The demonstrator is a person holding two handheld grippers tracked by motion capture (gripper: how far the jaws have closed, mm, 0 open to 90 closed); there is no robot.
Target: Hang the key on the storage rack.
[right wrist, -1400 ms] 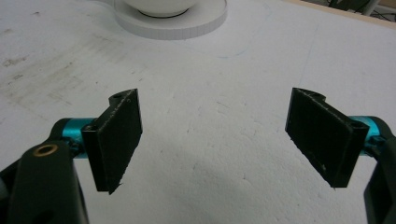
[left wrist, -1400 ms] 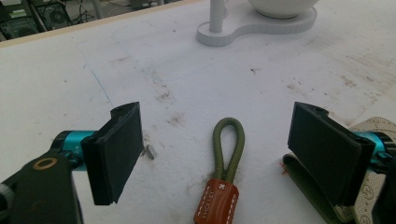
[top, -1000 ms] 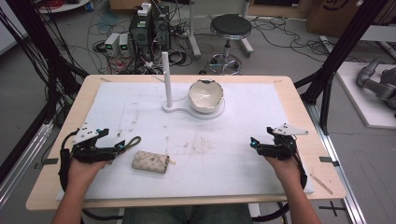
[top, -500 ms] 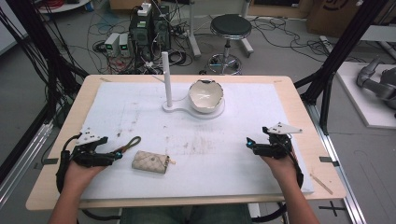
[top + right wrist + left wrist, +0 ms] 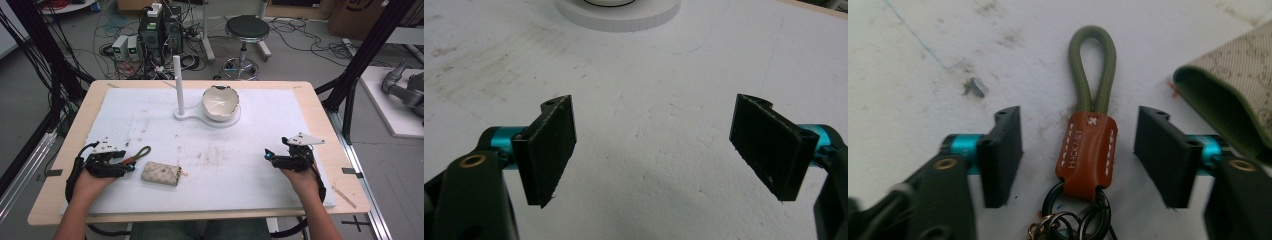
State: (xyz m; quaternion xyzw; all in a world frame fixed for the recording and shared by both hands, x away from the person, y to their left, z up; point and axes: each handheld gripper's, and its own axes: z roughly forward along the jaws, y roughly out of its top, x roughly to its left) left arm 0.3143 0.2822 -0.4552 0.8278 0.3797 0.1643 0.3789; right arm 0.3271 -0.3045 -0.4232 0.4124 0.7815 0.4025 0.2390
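Note:
A key ring lies on the white mat, with an olive cord loop [image 5: 1093, 70] and a brown leather tab [image 5: 1087, 150] above several metal rings. My left gripper [image 5: 1080, 129] straddles the tab. Its jaws have just been closing, and a gap shows on each side, so the pads do not touch the tab. From above, the left gripper [image 5: 131, 167] sits at the near left with the cord loop [image 5: 140, 153] running past its tips. A beige quilted pouch [image 5: 160, 173] lies just to its right. My right gripper [image 5: 267, 155] rests at the near right, open with only bare mat between its fingers [image 5: 549, 150].
A cracked white bowl [image 5: 220, 102] sits on a white base with an upright post [image 5: 178, 80] at the back centre. The base's rim [image 5: 619, 15] shows ahead of the right gripper. The mat [image 5: 250, 150] is stained in the middle. The pouch's edge [image 5: 1233, 105] lies beside the left gripper's right jaw.
My left gripper has sunk toward the mat and come slightly nearer, now over the key ring. The right gripper has stayed where it was.

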